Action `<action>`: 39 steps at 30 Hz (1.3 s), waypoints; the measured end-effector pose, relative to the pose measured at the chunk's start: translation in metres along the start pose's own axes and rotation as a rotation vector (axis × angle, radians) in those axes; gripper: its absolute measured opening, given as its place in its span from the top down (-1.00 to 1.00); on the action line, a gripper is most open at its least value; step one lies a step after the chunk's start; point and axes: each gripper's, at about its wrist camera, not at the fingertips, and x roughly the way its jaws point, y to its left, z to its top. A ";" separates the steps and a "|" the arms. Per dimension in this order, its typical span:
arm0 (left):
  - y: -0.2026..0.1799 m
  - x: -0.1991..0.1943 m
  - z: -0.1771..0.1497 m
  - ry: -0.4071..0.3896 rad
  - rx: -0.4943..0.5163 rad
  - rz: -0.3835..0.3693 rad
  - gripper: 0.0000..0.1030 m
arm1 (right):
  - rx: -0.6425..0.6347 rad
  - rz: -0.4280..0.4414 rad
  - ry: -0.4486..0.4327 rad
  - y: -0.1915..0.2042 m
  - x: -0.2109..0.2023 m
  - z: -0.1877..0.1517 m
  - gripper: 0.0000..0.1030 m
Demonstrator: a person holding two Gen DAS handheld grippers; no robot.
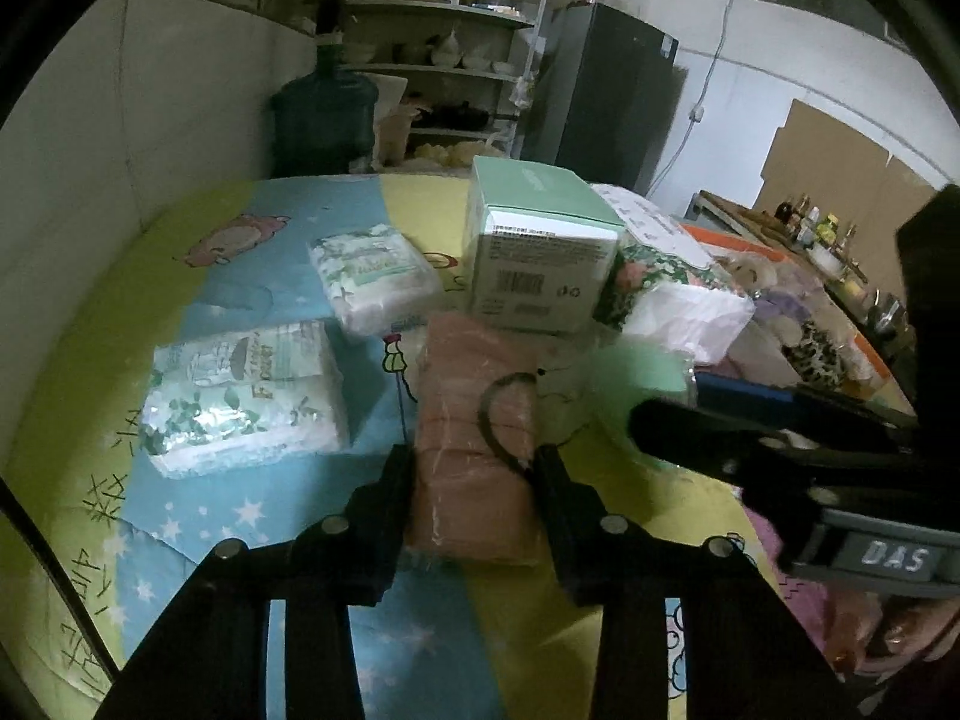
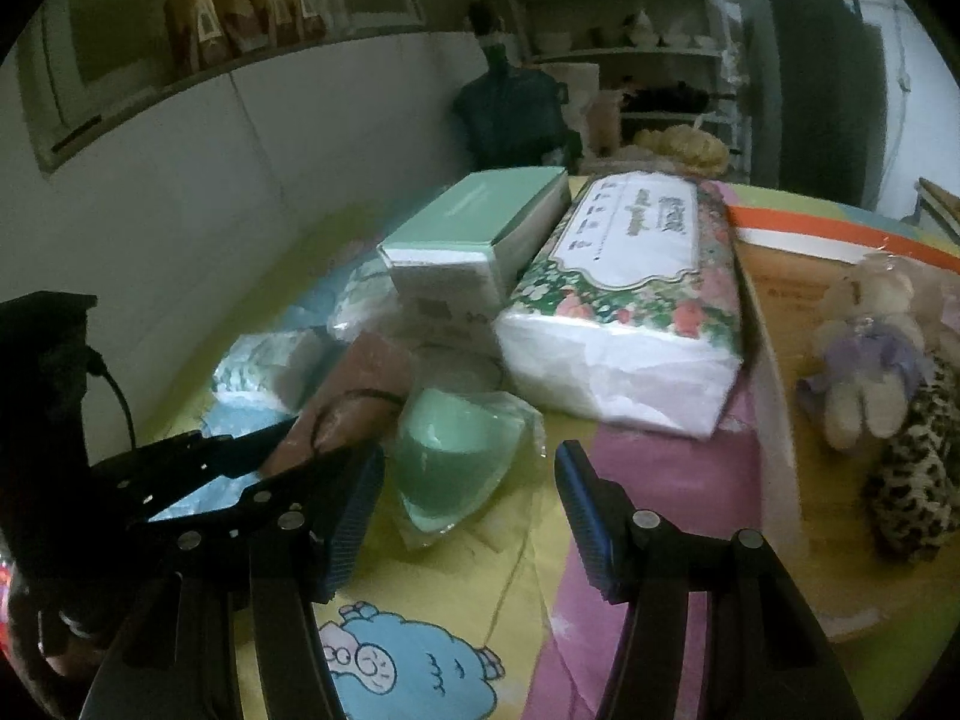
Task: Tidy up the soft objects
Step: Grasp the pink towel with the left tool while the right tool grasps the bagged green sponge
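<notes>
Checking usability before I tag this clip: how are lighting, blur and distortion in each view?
Left wrist: dim, strong fisheye vignette, glare on the plastic-wrapped white tissue pack; the pale green wrapped item is smeared. Right wrist: equally dim and soft; the floral-wrapped tissue pack stays legible.

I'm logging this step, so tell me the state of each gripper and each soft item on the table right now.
left gripper: shut on the pink pack
pink pack: wrapped, held
right gripper: open, around nothing
green sponge: bagged, lying free
floral tissue pack: sealed, lying flat
mint box: closed
</notes>
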 end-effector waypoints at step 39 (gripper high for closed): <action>-0.037 -0.066 -0.002 -0.193 -0.017 0.011 0.21 | -0.024 0.030 -0.127 0.000 -0.076 -0.005 0.18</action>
